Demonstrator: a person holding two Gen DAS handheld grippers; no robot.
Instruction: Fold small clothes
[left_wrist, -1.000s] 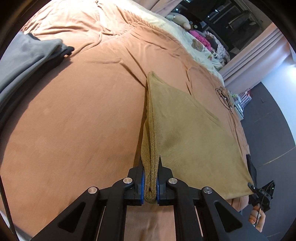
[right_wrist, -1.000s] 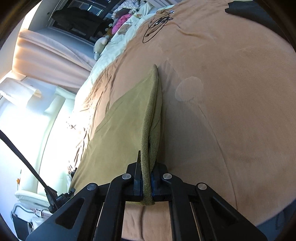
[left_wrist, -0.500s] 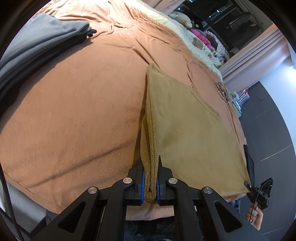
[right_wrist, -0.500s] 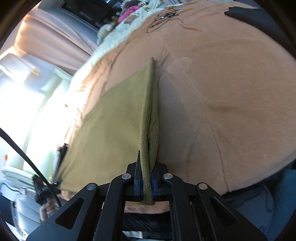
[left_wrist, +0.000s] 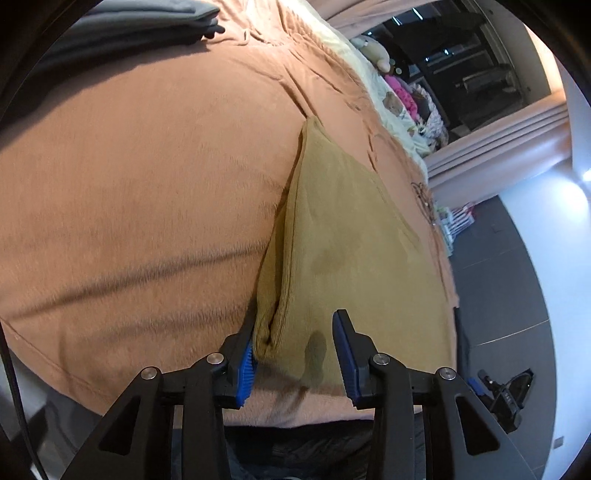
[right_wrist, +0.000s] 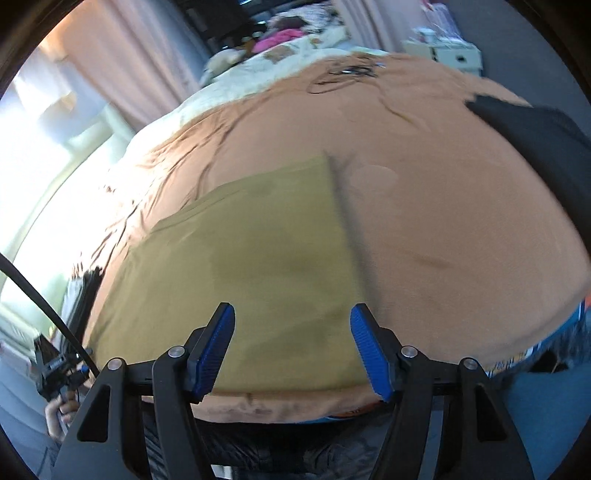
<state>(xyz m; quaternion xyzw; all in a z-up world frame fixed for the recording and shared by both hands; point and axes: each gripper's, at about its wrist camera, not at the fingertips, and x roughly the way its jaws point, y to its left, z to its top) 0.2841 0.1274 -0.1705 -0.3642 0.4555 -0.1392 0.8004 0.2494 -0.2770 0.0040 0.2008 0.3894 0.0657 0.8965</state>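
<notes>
An olive-tan cloth (left_wrist: 354, 236) lies folded flat on the orange bedspread (left_wrist: 140, 184), near the bed's front edge. My left gripper (left_wrist: 295, 347) hovers over its near left corner with jaws opening. The cloth's folded edge rests against the left pad (left_wrist: 248, 363) and the right pad stands clear. In the right wrist view the same cloth (right_wrist: 240, 266) lies flat below my right gripper (right_wrist: 291, 343), whose jaws are opening wide with nothing pressed between them. The other gripper shows small at the lower left (right_wrist: 55, 369), in a hand.
Grey folded clothes (left_wrist: 122, 26) are stacked at the bed's far left. A dark garment (right_wrist: 543, 147) lies at the right side. A black cord (right_wrist: 343, 74) rests on the bedspread (right_wrist: 443, 229) farther back. Pillows and soft toys (left_wrist: 399, 99) sit at the head of the bed.
Both grippers were shut on the cloth's folded edge; now both have let go and spread. The cloth has dropped flat. The right gripper rose and rolled.
</notes>
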